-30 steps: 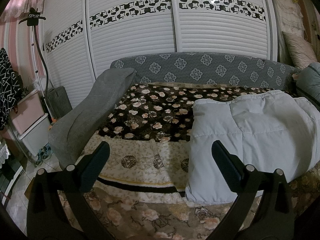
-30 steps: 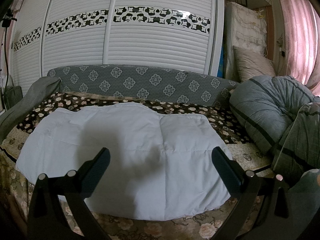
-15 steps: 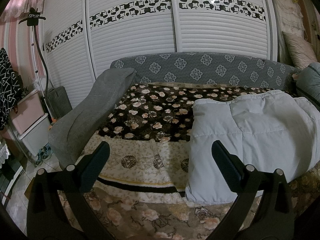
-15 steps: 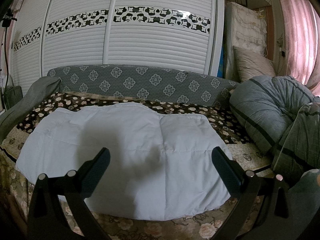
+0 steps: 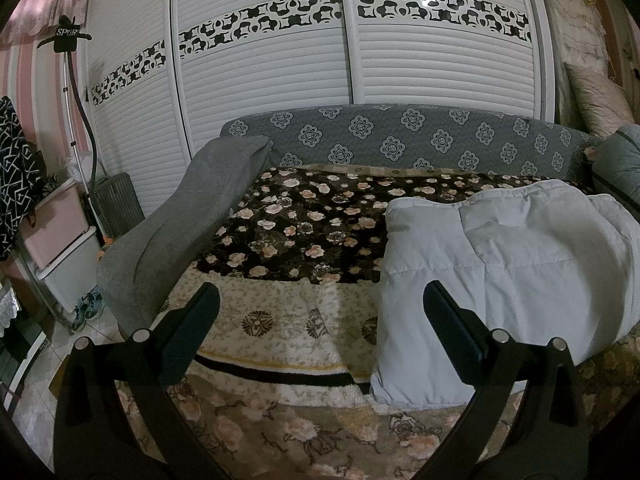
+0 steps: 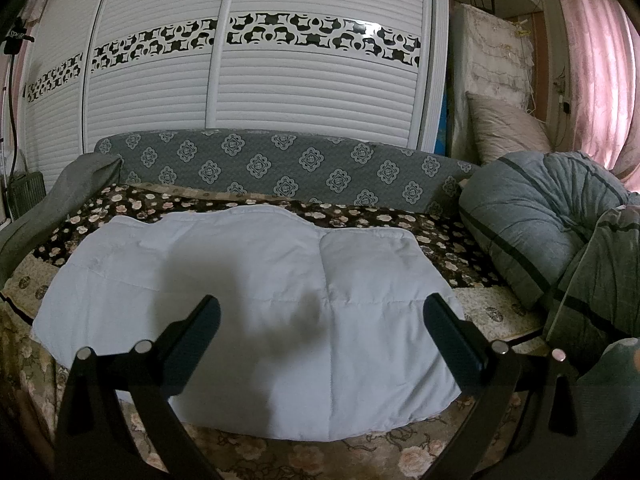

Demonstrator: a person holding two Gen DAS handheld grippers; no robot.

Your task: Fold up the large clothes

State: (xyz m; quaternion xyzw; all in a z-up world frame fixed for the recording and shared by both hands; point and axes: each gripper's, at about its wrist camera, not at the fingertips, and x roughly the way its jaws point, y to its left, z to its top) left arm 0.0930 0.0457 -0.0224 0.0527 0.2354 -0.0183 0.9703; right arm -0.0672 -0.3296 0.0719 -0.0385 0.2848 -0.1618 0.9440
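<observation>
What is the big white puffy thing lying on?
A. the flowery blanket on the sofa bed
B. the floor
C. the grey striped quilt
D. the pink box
A. The white quilted garment lies spread flat on the flowery blanket that covers the sofa bed, and both open tongs hold nothing.

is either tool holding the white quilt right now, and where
Nothing is held. The left tool and right tool are both open, short of the white quilt.

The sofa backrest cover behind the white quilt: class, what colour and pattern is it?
The backrest cover is grey with repeated pale floral medallions, clearest in the right wrist view.
</observation>
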